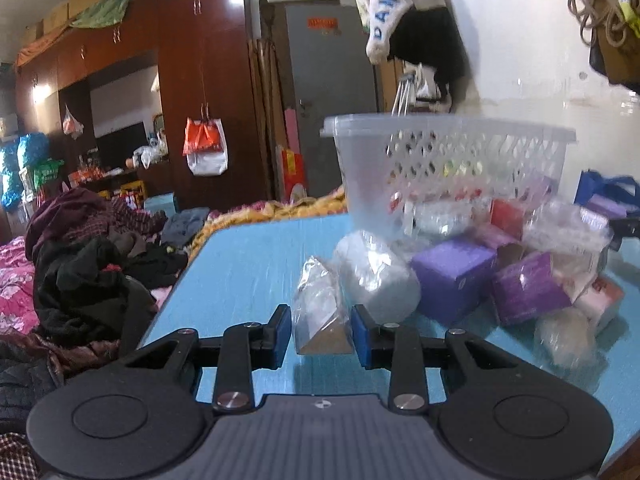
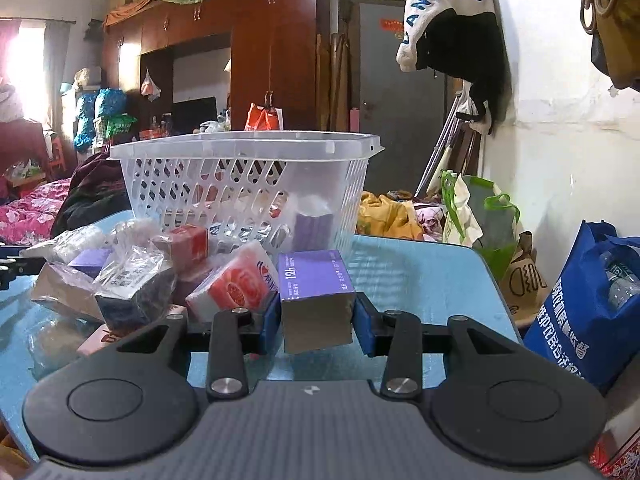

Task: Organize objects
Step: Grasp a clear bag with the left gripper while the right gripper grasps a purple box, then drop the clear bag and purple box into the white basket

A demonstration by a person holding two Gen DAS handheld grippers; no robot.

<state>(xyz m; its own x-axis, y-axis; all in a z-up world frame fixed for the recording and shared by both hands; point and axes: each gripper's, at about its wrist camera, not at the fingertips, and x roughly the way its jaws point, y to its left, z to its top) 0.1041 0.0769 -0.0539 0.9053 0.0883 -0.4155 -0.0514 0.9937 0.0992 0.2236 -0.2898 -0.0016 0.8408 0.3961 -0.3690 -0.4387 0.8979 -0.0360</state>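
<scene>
- The blue tabletop (image 2: pixel 420 264) carries everything; it is hard and flat, so small packs should slide on it if nudged.
- One white perforated basket (image 2: pixel 244 184) stands at the far side of the tabletop. It looks light and thin-walled, likely to flex or shift if pushed; the rim seems the firmest place to hold it. A few packs already lie inside, seen through the holes.
- A loose pile of packs (image 2: pixel 160 276) lies just in front of the basket. At least three purple cartons and two red-and-white packs show, plus several items in clear film; the exact total cannot be told because they overlap.
- The purple box (image 2: pixel 316 284) sits between the fingers of the right tool (image 2: pixel 316 320), which is clamped on its two side faces. It looks like stiff, light card, so a grip across flat faces suits it; hard squeezing could dent it.
- The film-wrapped packet (image 1: pixel 322 312) is pinched in the left tool (image 1: pixel 322 332), low over the near part of the tabletop. Its wrap looks crinkly and slippery, and the brown core appears firmer, so holding at the core is safer than at the loose film.
- One round clear-wrapped bundle (image 1: pixel 376 272) rests just behind that packet; it appears soft and squashy.
</scene>
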